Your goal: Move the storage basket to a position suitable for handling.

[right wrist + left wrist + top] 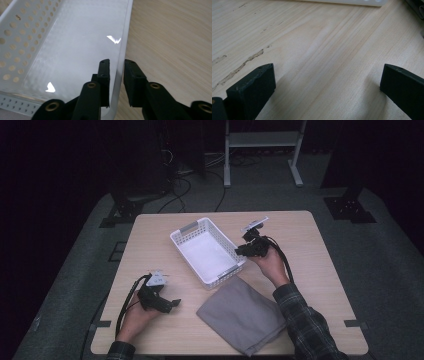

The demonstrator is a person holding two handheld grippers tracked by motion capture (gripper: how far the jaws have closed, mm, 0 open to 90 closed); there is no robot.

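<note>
A: What lies on the pale wooden table?

B: A white perforated plastic basket, rectangular and set at a slant near the middle, with nothing inside it. Just beside its near corner lies a folded grey cloth, flat on the wood toward the near edge.

A: And the right gripper?

B: The person's right hand holds it at the basket's right long wall, near the corner closest to the person. In the right gripper view the two black jaws straddle that white wall: one jaw stands inside the basket, the other outside over the table. They are nearly together, with the rim between them. Whether the pads actually press the plastic I cannot tell; a thin gap seems to show on each side.

A: The left gripper?

B: It rests low over the table's near left part, held by the left hand, well apart from the basket and a little way from the cloth. In the left gripper view its jaws stand wide apart, with bare wood grain between them and nothing held. The basket's edge shows as a white strip along the top of that view.

A: Anything beyond the table?

B: A dark floor with cables and the legs of a white metal stand.
</note>
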